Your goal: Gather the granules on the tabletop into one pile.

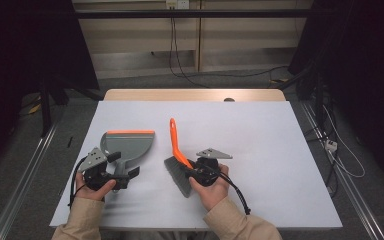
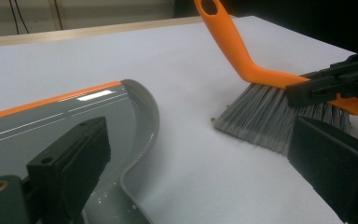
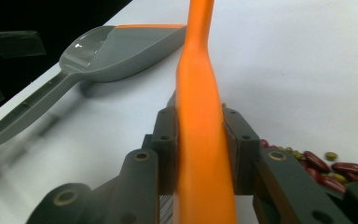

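Right gripper (image 1: 194, 172): jaws pinched tight on the flat orange plastic handle of the small brush with grey bristles (image 1: 176, 150); in the right gripper view both black pads press against the handle's sides, and the handle runs up between them. Left gripper (image 1: 126, 167): jaws spread wide; in the left gripper view one jaw sits over the grey plastic dustpan with an orange front lip (image 1: 128, 146) and the other stands off to its side over bare table, pads pressing on nothing; from the high view the jaws straddle the dustpan's handle end without closing on it. Landmark: dustpan. It lies flat on the white table (image 1: 260, 150), lip pointing away from the person. Brush is just to the right of the dustpan, near but apart, bristles resting on the table, handle slanting up and away. Small red and olive beans (image 3: 328, 165) lie scattered on the table beyond the brush from the dustpan; number cannot be told. Count: one dustpan, one brush, two grippers
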Demonstrator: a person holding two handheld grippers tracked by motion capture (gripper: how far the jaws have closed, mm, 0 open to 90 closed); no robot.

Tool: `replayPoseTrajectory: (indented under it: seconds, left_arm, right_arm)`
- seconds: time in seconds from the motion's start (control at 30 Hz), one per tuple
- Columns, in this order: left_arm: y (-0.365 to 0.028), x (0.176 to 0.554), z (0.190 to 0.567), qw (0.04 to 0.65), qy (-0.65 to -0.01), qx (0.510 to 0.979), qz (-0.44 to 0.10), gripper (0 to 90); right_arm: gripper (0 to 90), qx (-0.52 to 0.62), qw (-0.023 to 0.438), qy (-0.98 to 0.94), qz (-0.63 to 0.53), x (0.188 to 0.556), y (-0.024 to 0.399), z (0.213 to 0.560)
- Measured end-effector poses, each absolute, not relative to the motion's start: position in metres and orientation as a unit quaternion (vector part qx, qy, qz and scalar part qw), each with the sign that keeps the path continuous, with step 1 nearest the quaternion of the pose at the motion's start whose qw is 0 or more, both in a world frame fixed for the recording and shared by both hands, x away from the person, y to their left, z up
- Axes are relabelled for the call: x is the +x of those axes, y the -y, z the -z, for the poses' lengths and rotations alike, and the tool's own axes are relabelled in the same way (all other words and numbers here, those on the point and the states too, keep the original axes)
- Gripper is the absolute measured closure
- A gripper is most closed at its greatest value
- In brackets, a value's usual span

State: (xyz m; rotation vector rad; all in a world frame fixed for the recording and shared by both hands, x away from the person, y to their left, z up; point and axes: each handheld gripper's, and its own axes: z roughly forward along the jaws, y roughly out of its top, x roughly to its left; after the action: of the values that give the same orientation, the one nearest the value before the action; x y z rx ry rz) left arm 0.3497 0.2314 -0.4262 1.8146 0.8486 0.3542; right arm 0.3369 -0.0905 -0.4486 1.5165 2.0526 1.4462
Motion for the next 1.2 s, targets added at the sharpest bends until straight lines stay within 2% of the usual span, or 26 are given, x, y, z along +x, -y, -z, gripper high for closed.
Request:
replayPoseTrajectory:
  seconds: [1.2]
  left_arm:
    - [-0.23,0.35,0.427,0.523,-0.355,0.761,-0.147,5.6]
  right_arm:
    - [70.5,0.542,0.131,-0.672,-0.488,0.341,0.132,0.445]
